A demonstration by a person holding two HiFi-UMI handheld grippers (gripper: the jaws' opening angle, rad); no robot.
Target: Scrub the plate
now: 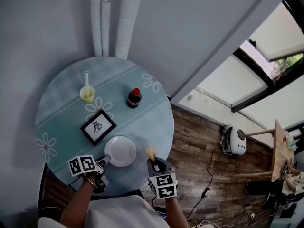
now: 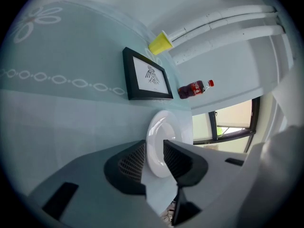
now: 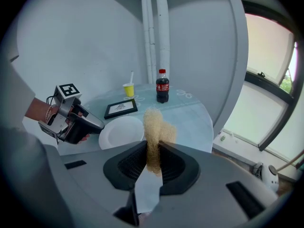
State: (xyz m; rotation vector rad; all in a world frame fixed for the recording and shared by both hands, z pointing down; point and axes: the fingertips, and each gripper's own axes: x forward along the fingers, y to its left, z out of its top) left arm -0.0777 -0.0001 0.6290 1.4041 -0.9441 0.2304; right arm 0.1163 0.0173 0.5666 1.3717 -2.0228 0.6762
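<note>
At the near edge of the round worktop, your left gripper has its jaws clamped on the white plate rim; your right gripper, just beside the plate, pinches a tan scouring pad

The plate appeared smooth, glossy and white. The scrubber looked coarse, fibrous and matt. The surface wore matt printed cloth. The floor, at three o'clock, was dark grained wood.
</note>
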